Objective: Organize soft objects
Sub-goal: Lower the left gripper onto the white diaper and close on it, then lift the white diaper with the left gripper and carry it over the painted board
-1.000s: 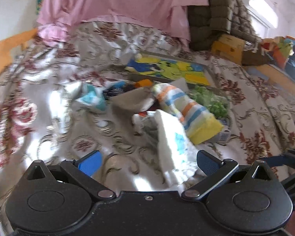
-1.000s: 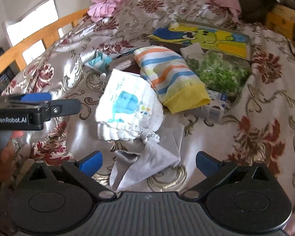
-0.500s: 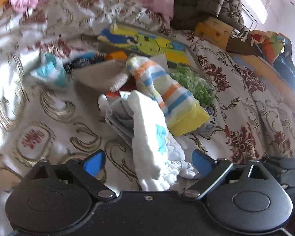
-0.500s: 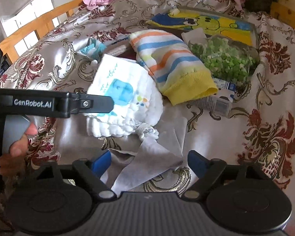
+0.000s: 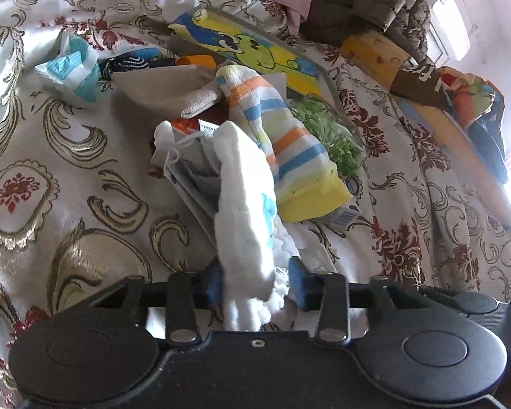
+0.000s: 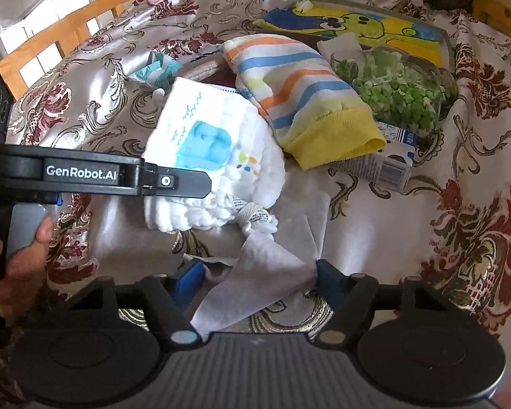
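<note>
Left wrist view: my left gripper closing on near end of white cloth, pads pressing it. Cloth's long axis running straight away from me on bed. Right gripper narrowing around grey cloth corner, grip unconfirmed.

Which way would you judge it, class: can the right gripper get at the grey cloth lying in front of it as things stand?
Probably yes. The grey cloth already lies between the right gripper's blue pads, whose jaws have just been closing, with nothing lying over it there. The left gripper is off to the side on the white cloth.
</note>
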A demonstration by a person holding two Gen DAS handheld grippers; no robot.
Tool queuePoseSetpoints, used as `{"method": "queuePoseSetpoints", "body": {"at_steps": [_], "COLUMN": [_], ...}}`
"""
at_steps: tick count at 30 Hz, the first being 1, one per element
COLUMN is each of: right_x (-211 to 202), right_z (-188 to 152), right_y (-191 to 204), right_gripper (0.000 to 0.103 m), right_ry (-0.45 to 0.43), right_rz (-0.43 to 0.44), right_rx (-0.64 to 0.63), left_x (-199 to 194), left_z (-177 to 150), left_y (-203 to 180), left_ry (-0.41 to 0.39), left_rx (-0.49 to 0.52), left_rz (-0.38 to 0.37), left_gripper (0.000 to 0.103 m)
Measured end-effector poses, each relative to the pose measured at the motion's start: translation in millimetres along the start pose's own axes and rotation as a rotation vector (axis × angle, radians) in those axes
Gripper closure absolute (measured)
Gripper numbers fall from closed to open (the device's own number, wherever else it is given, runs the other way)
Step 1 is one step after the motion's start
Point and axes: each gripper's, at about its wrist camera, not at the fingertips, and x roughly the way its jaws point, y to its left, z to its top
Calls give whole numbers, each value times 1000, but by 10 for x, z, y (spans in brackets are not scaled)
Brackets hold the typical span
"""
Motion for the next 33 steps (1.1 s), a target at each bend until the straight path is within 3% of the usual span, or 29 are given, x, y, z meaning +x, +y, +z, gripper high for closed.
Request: {"method": "queuePoseSetpoints", "body": {"at_steps": [3, 7, 12, 16, 22, 26, 33], "right_x": [20, 37, 41, 39, -24, -111, -326], "right_z": [-2, -4, -1, -5, -6, -12, -31], "right_y": [-18, -43, -60, -86, -142, -209, -265], "right_gripper": [40, 53, 70, 85, 91, 92, 93], "right_ry": [11, 20, 20, 12, -37, -94, -243], "right_rz": [0, 2, 0, -1, -10, -16, -21], "right_rx": [8, 23, 36, 56, 94, 130, 153], "left_x": [-19, -67, -65, -27, -25, -105, -345], "left_z": [-33, -78, -80, -65, -75, -93, -182], "left_y": [-54, -166, -262, -244, -332, -432, -565], "left_ry": [-13, -40, -59, -58, -59, -76, -122], "left_rx": [9, 82, 126, 96, 133, 181, 263], "left_rz": [21, 35, 39, 38, 74, 110, 111], "left_gripper": [80, 85, 84, 76, 88, 89, 90]}}
